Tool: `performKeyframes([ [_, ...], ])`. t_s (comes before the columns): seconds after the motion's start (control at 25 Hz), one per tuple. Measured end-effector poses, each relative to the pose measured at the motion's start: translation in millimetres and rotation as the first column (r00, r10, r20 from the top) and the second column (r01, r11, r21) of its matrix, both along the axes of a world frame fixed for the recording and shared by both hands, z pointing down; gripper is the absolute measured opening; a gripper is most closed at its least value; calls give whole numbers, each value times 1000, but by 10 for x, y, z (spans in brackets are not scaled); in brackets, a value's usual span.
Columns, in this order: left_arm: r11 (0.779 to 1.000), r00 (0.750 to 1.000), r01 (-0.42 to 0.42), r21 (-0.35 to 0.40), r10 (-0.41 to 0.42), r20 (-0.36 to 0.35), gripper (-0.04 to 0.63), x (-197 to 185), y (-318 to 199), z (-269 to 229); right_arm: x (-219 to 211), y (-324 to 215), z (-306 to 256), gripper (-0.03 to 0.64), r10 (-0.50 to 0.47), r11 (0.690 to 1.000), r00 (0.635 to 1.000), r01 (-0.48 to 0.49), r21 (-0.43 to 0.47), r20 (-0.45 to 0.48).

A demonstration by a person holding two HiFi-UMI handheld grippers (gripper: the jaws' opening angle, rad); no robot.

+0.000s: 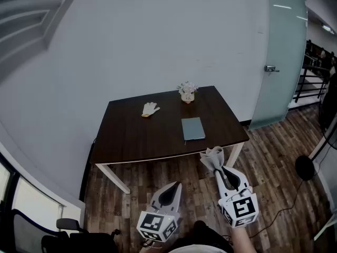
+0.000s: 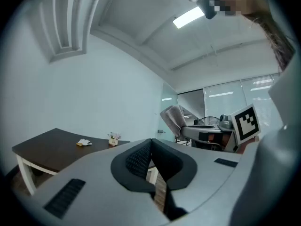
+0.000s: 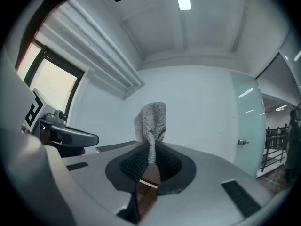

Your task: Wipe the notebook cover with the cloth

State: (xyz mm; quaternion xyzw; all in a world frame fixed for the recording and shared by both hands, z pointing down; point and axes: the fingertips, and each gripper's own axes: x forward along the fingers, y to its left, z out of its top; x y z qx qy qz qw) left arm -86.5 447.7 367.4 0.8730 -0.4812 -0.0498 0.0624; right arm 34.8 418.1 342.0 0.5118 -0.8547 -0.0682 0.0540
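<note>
Left gripper (image 1: 175,186) is low at the bottom of the head view, short of the near edge of the desk (image 1: 158,141), tip pointing forward and a bit right. Jaws are together with nothing between them, and its marker cube (image 1: 157,225) sits nearest the body. Right gripper (image 1: 218,169) is beside it on the right, held further forward and higher, its tip close to the desk's near right corner. Jaws are clamped on the cloth (image 1: 212,157), which bunches up above the tips. Right marker cube (image 1: 240,208) faces up. The grippers are apart, not touching.
</note>
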Motion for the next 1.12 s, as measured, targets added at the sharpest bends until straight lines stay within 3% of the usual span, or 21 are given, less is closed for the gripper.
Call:
performKeyframes([
  [0.6,999,999,-36,-7,36,-4,18,-15,-237,93,7,-212,123,44,25,1000,999,-24,-1,37],
  [1.12,999,999,-44,-20,44,23,18,50,-997,184,62,-1000,246,44,19,1000,999,-18,-26,41],
])
